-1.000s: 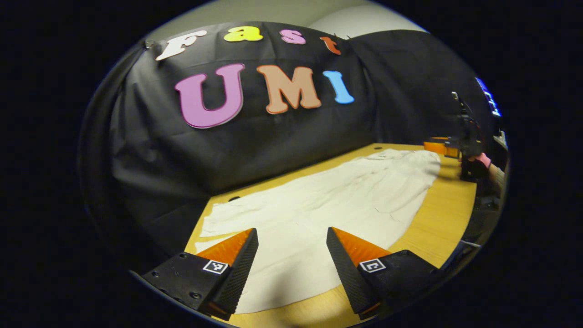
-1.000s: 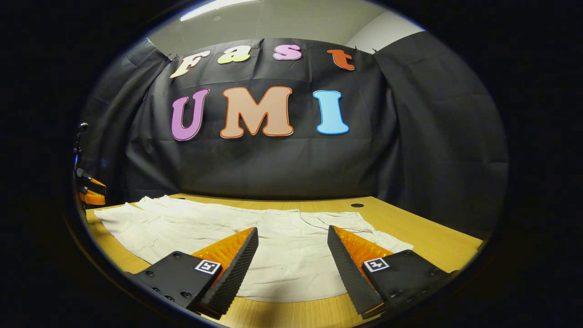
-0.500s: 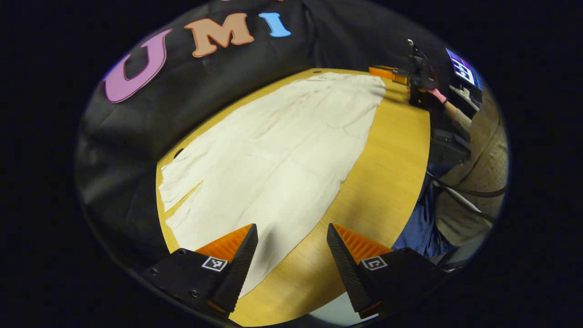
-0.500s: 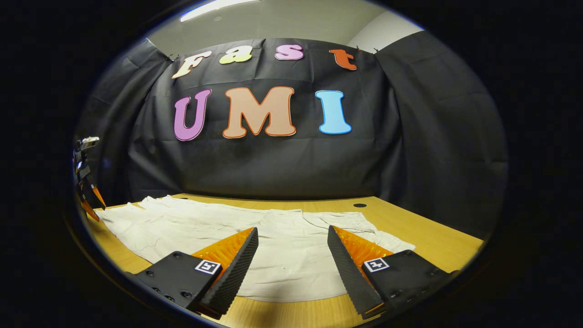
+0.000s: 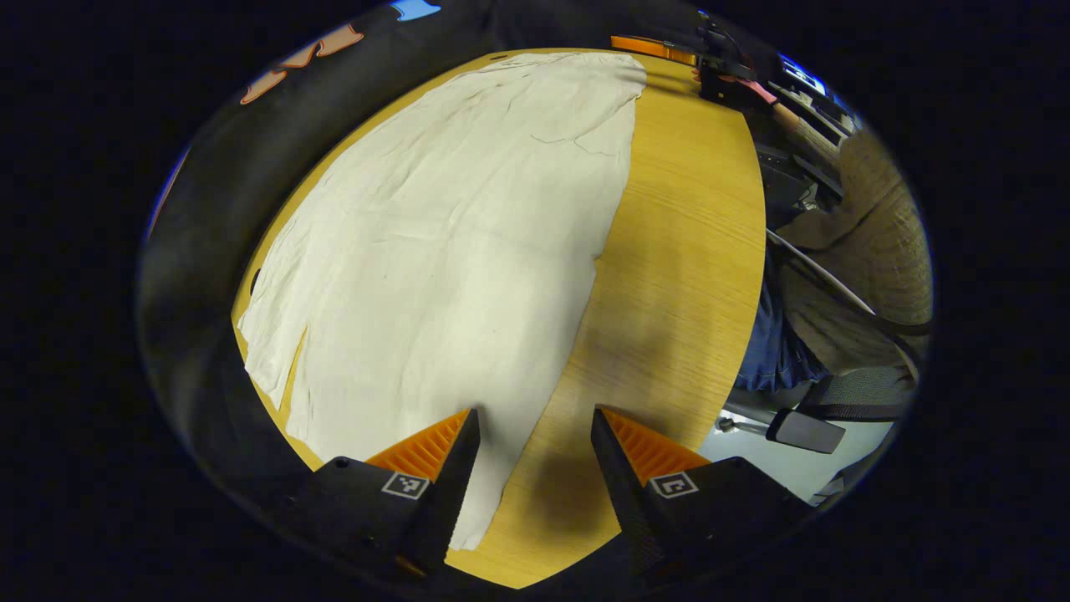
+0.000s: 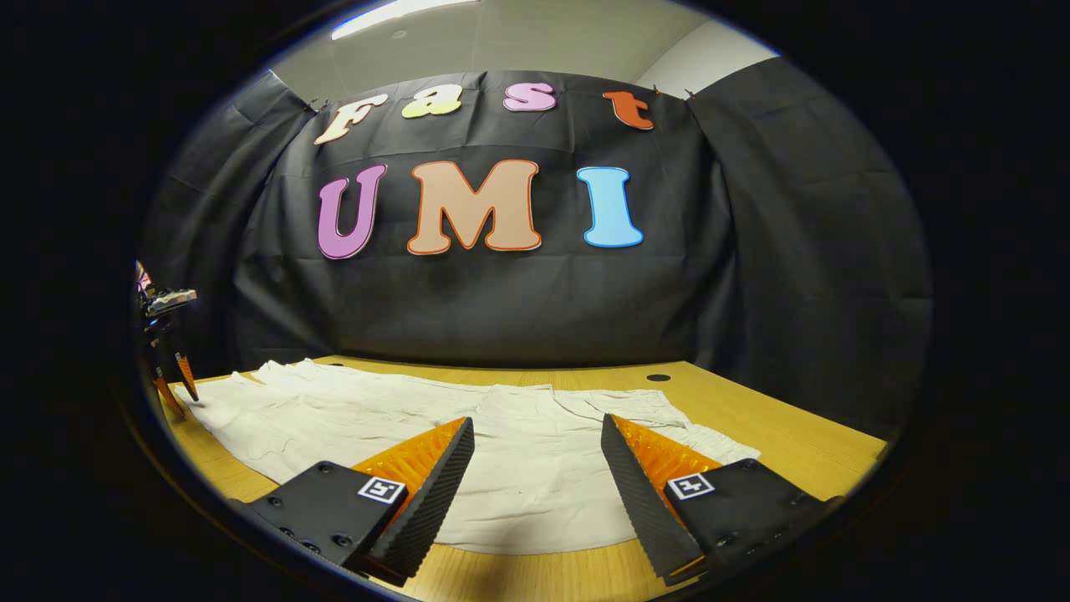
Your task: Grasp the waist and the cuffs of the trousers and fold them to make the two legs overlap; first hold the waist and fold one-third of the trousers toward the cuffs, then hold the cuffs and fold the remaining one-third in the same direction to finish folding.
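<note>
Left gripper view: trousers [image 5: 435, 251] flat on table [image 5: 677, 276], near hem edge just ahead between the fingers of left gripper [image 5: 528, 456], wide open, empty. Thin limp cloth, likely light, slides; pinch hem edge. Right gripper [image 6: 535, 460] wide open, empty, waist edge just ahead. Bare table beside both, wall beyond.

Bare wooden table [image 5: 677, 276] ran along the near edge of the flat cream trousers [image 5: 435, 251], leaving open passage there. The black cloth wall [image 6: 501, 301] closed off the far side, and the seated person [image 5: 869, 251] bounded the near side.
</note>
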A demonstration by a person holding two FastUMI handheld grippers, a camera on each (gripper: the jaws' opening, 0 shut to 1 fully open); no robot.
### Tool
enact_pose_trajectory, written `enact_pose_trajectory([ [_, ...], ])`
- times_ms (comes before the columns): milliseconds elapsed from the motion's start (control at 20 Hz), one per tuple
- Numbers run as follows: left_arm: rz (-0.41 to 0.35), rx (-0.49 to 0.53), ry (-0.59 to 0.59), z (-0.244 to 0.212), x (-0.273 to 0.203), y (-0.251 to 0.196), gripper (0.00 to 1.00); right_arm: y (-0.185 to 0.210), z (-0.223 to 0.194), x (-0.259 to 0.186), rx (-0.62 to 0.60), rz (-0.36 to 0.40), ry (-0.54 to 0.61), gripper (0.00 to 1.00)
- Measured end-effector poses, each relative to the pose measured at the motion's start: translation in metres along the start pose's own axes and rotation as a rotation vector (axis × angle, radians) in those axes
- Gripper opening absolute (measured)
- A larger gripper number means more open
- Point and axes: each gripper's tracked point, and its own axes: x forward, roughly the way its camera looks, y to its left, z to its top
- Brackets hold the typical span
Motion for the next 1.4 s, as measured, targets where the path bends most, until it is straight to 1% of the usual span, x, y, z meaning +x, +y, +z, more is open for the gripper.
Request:
enact_pose_trajectory([
  [50, -0.012, 0.015, 0.029, -0.004, 0.001, -0.001, 0.80, 0.001, 0.000, 0.000, 0.000, 0.001, 0.001, 0.98],
  [150, -0.046, 0.038, 0.051, -0.002, 0.001, -0.002, 0.79, 0.001, 0.000, 0.000, 0.000, 0.004, 0.001, 0.98],
  [300, -0.116, 0.026, 0.109, -0.004, 0.004, -0.004, 0.76, 0.002, 0.001, 0.000, -0.001, 0.007, 0.000, 0.98],
  [450, -0.180, 0.008, 0.158, -0.004, 0.005, -0.005, 0.76, 0.002, 0.000, 0.000, -0.001, 0.007, 0.001, 0.98],
  [600, -0.196, 0.042, 0.203, -0.005, 0.004, -0.002, 0.75, 0.002, 0.000, 0.000, 0.000, 0.007, 0.002, 0.98],
  [750, -0.197, 0.057, 0.240, -0.007, 0.005, 0.001, 0.68, 0.002, -0.001, 0.000, 0.000, 0.008, 0.005, 0.98],
  [800, -0.197, 0.065, 0.251, -0.007, 0.004, 0.002, 0.65, 0.003, 0.000, 0.000, 0.001, 0.012, 0.006, 0.98],
  [850, -0.197, 0.071, 0.261, -0.007, 0.004, 0.003, 0.59, 0.004, -0.001, 0.001, 0.001, 0.015, 0.008, 0.98],
  [900, -0.194, 0.079, 0.270, -0.007, 0.005, 0.005, 0.56, 0.004, 0.000, 0.001, 0.001, 0.018, 0.008, 0.98],
  [1000, -0.189, 0.071, 0.277, -0.007, 0.005, 0.008, 0.47, 0.004, 0.000, 0.000, 0.001, 0.021, 0.009, 0.98],
  [1050, -0.187, 0.069, 0.276, -0.006, 0.006, 0.009, 0.40, 0.004, -0.001, 0.000, 0.001, 0.022, 0.010, 0.98],
  [1100, -0.185, 0.069, 0.278, -0.006, 0.005, 0.010, 0.39, 0.004, -0.001, -0.001, 0.001, 0.023, 0.012, 0.98],
  [1150, -0.183, 0.069, 0.276, -0.005, 0.006, 0.010, 0.31, 0.004, -0.002, 0.001, 0.001, 0.025, 0.015, 0.98],
  [1200, -0.179, 0.075, 0.275, -0.004, 0.007, 0.011, 0.29, 0.005, -0.003, 0.001, 0.002, 0.028, 0.019, 0.98],
  [1250, -0.171, 0.083, 0.274, -0.005, 0.008, 0.013, 0.19, 0.006, -0.004, 0.001, 0.002, 0.031, 0.024, 0.98],
  [1300, -0.163, 0.090, 0.273, -0.004, 0.008, 0.015, 0.12, 0.006, -0.004, 0.002, 0.002, 0.034, 0.028, 0.98],
  [1350, -0.162, 0.093, 0.272, -0.004, 0.008, 0.014, 0.00, 0.007, -0.005, 0.002, 0.002, 0.040, 0.034, 0.98],
  [1400, -0.165, 0.099, 0.271, -0.004, 0.008, 0.014, 0.00, 0.008, -0.005, 0.002, 0.004, 0.044, 0.039, 0.98],
])
